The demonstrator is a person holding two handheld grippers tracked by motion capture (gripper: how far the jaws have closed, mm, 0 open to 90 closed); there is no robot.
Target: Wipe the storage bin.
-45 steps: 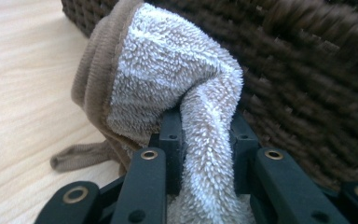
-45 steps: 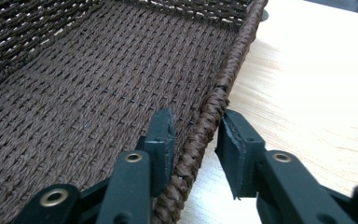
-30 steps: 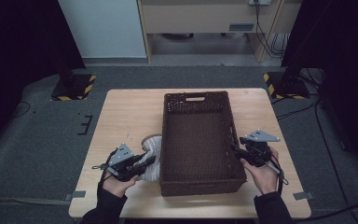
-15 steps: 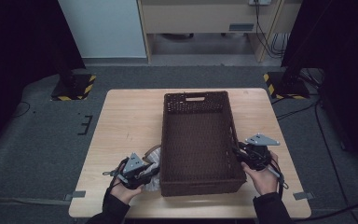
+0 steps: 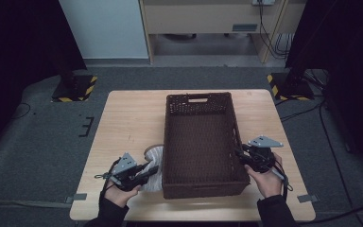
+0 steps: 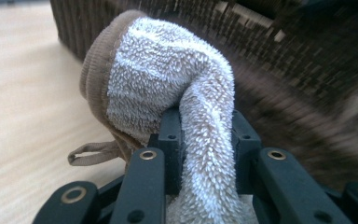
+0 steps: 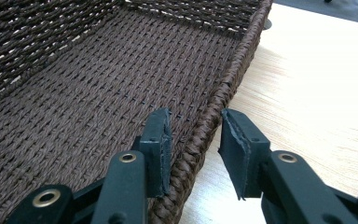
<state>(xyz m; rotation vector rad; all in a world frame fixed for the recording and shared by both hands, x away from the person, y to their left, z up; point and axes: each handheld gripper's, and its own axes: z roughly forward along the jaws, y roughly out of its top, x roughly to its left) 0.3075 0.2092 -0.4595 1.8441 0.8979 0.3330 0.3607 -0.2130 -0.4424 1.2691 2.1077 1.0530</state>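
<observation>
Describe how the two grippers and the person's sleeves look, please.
Both grippers, left gripper and right gripper, are black, with linkage arms joined by brass-coloured rivets and flat black pads. Each carries a grey three-cornered plate on top and trails a thin black cable. The sleeves are dark.

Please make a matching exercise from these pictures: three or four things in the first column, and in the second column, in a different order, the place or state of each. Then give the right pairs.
Things:
1. left tool
2. right tool
3. fluffy sock
4. wicker basket

Place or state:
A. dark brown, on the middle of the wooden table
B. jaws on either side of the basket's rim, one inside, one outside
C. shut on soft cloth
D. pale, with a tan cuff, just outside the basket's wall

Pairs: 1-C, 2-B, 3-D, 4-A
</observation>
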